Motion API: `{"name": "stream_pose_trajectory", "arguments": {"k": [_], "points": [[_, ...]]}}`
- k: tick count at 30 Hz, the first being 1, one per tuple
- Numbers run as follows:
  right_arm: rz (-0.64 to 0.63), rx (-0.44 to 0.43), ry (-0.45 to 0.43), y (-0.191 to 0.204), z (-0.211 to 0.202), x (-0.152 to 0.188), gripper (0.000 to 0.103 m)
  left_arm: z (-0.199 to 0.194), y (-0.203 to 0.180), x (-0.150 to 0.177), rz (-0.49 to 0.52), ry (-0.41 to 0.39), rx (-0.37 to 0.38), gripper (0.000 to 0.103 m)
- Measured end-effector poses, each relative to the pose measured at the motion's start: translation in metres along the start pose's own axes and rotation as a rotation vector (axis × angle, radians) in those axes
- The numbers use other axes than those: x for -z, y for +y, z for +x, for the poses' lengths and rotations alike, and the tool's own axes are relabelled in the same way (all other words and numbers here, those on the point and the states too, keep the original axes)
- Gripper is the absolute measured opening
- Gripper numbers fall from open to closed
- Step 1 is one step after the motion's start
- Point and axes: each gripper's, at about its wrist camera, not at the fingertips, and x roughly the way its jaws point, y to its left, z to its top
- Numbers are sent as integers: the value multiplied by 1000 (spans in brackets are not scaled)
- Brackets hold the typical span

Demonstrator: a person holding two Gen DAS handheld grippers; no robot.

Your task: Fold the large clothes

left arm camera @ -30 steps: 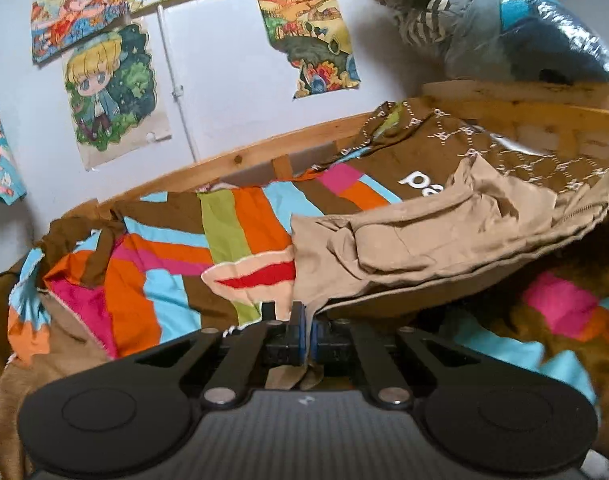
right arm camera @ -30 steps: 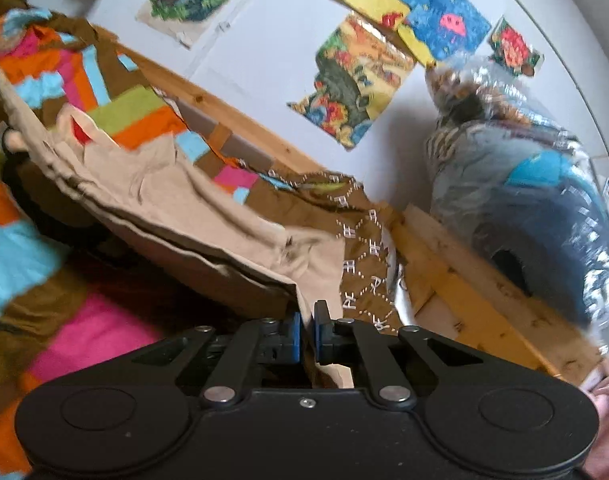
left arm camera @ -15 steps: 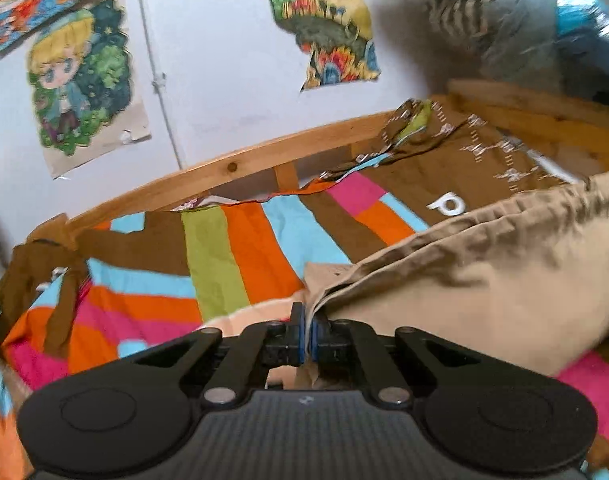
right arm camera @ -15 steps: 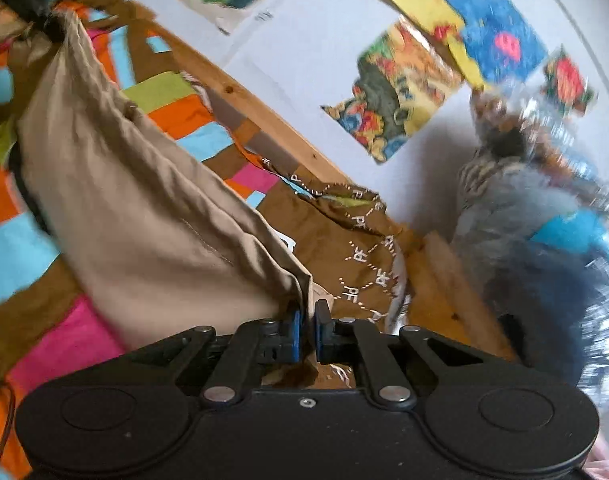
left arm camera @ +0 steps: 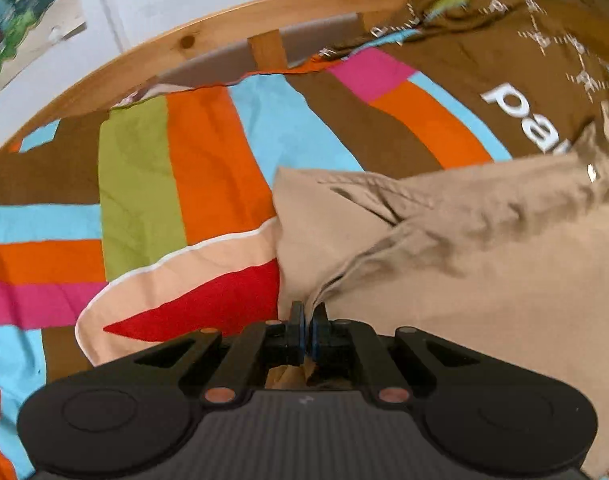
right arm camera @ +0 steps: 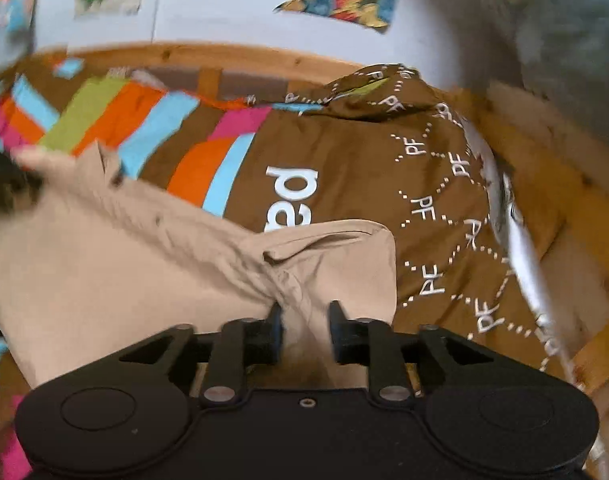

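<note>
Striped patchwork bedspread under soft, creased tan garment

The right hand-held gripper is opening its jaws over a corner of the beige garment, whose bunched fabric is lying between them. The garment is spreading leftward across the striped bedspread and overlapping a brown quilt printed with white letters. A wooden bed frame is running behind.

Tan garment on multicoloured striped bedspread
</note>
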Motion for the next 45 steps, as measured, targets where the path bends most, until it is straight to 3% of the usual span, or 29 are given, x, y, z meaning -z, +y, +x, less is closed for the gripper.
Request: {"name": "stream_pose_trajectory", "arguments": {"k": [4, 6, 7, 8, 10, 11, 16, 21, 23, 26, 27, 28, 29, 30, 32, 35, 38, 43, 45], "points": [[61, -50, -85, -20, -35, 5, 59, -3, 8, -5, -37, 21, 15, 5], [78, -57, -126, -31, -59, 10, 67, -5, 17, -5, -72, 32, 43, 11], [91, -64, -142, -38, -73, 14, 72, -9, 21, -4, -93, 24, 53, 20], [93, -67, -153, -43, -85, 19, 74, -14, 25, -2, -114, 7, 56, 38], [72, -71, -146, -48, -105, 33, 77, -27, 39, 5, -153, -45, 64, 64], [64, -73, -131, -50, -111, 40, 78, -34, 47, 10, -173, -69, 77, 72], [36, -75, -48, -42, -131, 83, 78, -70, 93, 43, -326, -119, 155, 74], [141, -39, -96, -31, -132, 114, 69, -89, 118, 99, -475, -63, 246, 70], [231, -11, -130, -32, -130, 123, 53, -86, 118, 113, -495, -34, 273, 62], [367, 12, -164, -35, -125, 134, 43, -80, 113, 114, -497, -24, 307, 53], [400, 2, -170, -37, -122, 137, 42, -77, 110, 111, -489, -22, 315, 46], [424, -6, -169, -38, -119, 138, 42, -75, 107, 107, -482, -17, 318, 21], [442, -9, -167, -38, -115, 138, 41, -72, 104, 103, -477, -5, 304, 13], [450, -9, -165, -39, -112, 137, 39, -72, 101, 99, -482, -10, 273, 11], [489, 9, -155, -44, -105, 133, 13, -80, 100, 97, -521, -44, 239, 9], [620, 18, -156, -56, -103, 129, 3, -100, 111, 94, -611, -46, 261, 8], [747, 11, -161, -66, -115, 121, 2, -131, 119, 92, -609, -40, 279, 7], [851, -66, -146, -68, -158, 116, 2, -172, 141, 105, -650, 7, 288, 7], [885, -98, -140, -68, -178, 119, 2, -175, 141, 111, -607, 26, 279, 7]]}}
